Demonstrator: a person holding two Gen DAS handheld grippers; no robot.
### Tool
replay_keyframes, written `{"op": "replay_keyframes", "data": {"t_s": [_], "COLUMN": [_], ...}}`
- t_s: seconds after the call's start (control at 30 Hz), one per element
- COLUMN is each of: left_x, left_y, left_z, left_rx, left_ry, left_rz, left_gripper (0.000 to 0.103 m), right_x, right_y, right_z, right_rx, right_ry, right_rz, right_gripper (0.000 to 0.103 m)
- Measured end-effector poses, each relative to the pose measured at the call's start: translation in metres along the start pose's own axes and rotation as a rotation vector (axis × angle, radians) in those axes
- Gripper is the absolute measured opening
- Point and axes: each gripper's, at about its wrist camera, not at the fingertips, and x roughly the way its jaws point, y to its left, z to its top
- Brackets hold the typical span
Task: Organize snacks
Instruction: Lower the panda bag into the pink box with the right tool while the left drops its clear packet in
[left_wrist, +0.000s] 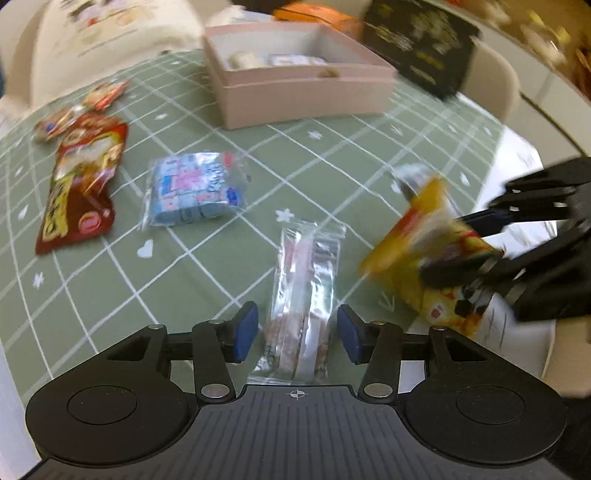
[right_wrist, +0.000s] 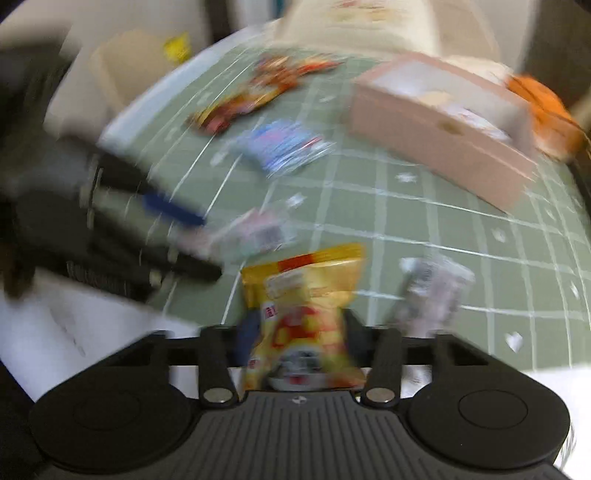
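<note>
My left gripper (left_wrist: 297, 334) is open, its blue pads on either side of a clear snack packet (left_wrist: 303, 295) that lies on the green checked tablecloth (left_wrist: 221, 277). My right gripper (right_wrist: 299, 339) is shut on a yellow snack bag (right_wrist: 306, 306) and holds it above the table; the bag and gripper also show in the left wrist view (left_wrist: 424, 251). An open pink box (left_wrist: 295, 85) with a few snacks inside stands at the far side. A blue packet (left_wrist: 195, 188) and a long red packet (left_wrist: 81, 181) lie on the cloth.
Small red wrapped snacks (left_wrist: 74, 110) lie at the far left. A black box (left_wrist: 421, 44) and an orange bag (left_wrist: 317, 14) stand behind the pink box. A silver packet (right_wrist: 432, 291) lies near the right gripper. White paper (left_wrist: 509, 332) lies at the table edge.
</note>
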Motion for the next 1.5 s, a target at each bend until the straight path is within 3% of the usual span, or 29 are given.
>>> {"op": "replay_keyframes", "data": {"t_s": [0.03, 0.07, 0.1, 0.17, 0.37, 0.43, 0.57, 0.67, 0.73, 0.8, 0.87, 0.93, 1.07, 1.23, 1.33, 1.4, 1.5], "left_x": [0.000, 0.000, -0.001, -0.004, -0.034, -0.050, -0.073, -0.066, -0.040, -0.022, -0.019, -0.022, -0.024, -0.013, -0.019, -0.025, -0.030], "left_y": [-0.003, -0.009, -0.013, -0.015, -0.005, 0.001, 0.002, 0.000, 0.015, 0.032, 0.048, 0.058, 0.081, 0.121, 0.146, 0.162, 0.180], "left_z": [-0.002, -0.004, -0.006, -0.009, 0.005, 0.029, 0.109, 0.172, 0.207, 0.219, 0.212, 0.194, 0.143, 0.089, 0.067, 0.061, 0.054], "left_rx": [0.002, 0.036, 0.063, 0.054, -0.002, -0.013, 0.029, 0.043, -0.053, -0.203, -0.302, -0.309, -0.258, -0.450, -0.519, -0.523, -0.534], "left_ry": [-0.016, -0.027, -0.037, -0.055, -0.186, -0.261, -0.417, -0.488, -0.452, -0.428, -0.426, -0.436, -0.371, -0.285, -0.293, -0.307, -0.313], "left_rz": [0.014, 0.048, 0.067, 0.034, -0.010, -0.035, -0.036, -0.091, -0.137, -0.109, -0.158, -0.221, -0.087, -0.046, 0.005, 0.041, 0.068], "left_gripper": [0.051, 0.042, 0.042, 0.042, 0.041, 0.041, 0.042, 0.046, 0.046, 0.041, 0.041, 0.041, 0.041, 0.041, 0.041, 0.041, 0.041], "right_x": [-0.008, -0.015, -0.022, -0.035, -0.063, -0.067, -0.075, -0.083, -0.085, -0.086, -0.090, -0.098, -0.111, -0.108, -0.071, -0.049, -0.030], "right_y": [-0.010, -0.016, -0.022, -0.031, -0.047, -0.053, -0.062, -0.063, -0.064, -0.066, -0.070, -0.076, -0.097, -0.120, -0.138, -0.138, -0.121], "right_z": [0.003, 0.006, 0.008, 0.012, 0.013, 0.011, 0.008, 0.011, 0.014, 0.015, 0.016, 0.016, 0.040, 0.127, 0.181, 0.192, 0.181], "right_rx": [0.064, 0.114, 0.154, 0.209, 0.298, 0.336, 0.397, 0.397, 0.408, 0.431, 0.453, 0.472, 0.504, 0.512, 0.537, 0.542, 0.478], "right_ry": [-0.018, -0.039, -0.062, -0.098, -0.181, -0.190, -0.196, -0.220, -0.237, -0.241, -0.248, -0.266, -0.329, -0.455, -0.389, -0.328, -0.282], "right_rz": [0.019, 0.032, 0.037, 0.028, 0.010, 0.022, 0.058, 0.044, 0.044, 0.042, 0.031, 0.031, 0.071, 0.041, -0.053, -0.132, -0.123], "right_gripper": [0.038, 0.037, 0.035, 0.027, 0.025, 0.025, 0.025, 0.025, 0.025, 0.025, 0.025, 0.025, 0.025, 0.027, 0.056, 0.056, 0.056]}}
